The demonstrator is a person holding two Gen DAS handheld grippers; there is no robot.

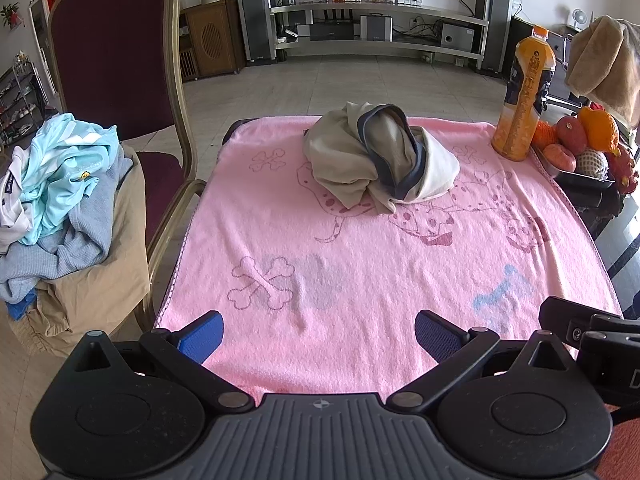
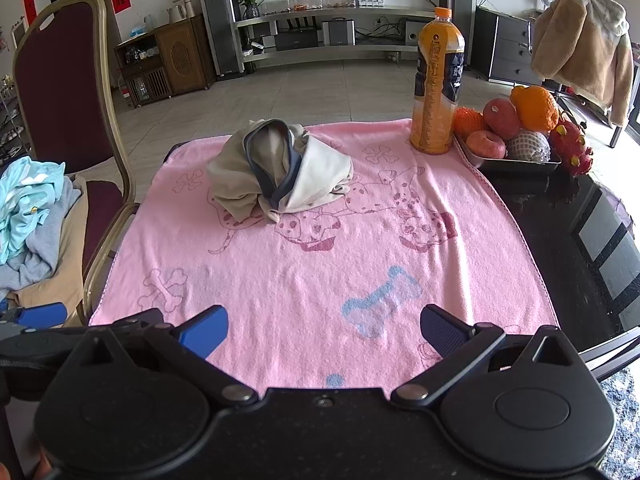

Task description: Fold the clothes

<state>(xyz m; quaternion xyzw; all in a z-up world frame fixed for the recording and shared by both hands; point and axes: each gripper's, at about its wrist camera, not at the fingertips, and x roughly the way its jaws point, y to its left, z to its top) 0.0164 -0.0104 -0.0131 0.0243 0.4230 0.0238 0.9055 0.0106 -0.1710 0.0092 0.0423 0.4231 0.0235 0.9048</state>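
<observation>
A crumpled beige garment with dark blue trim (image 1: 380,160) lies bunched at the far middle of the pink towel (image 1: 360,264) that covers the table; it also shows in the right wrist view (image 2: 276,172) on the towel (image 2: 320,272). My left gripper (image 1: 318,334) is open and empty over the towel's near edge. My right gripper (image 2: 322,330) is open and empty beside it, also at the near edge. Part of the right gripper (image 1: 592,332) shows at the right of the left wrist view.
A pile of light blue, grey and tan clothes (image 1: 60,200) sits on a maroon chair (image 1: 116,60) left of the table. An orange juice bottle (image 2: 438,80) and a tray of fruit (image 2: 516,132) stand at the far right. A tan coat (image 2: 580,52) hangs behind.
</observation>
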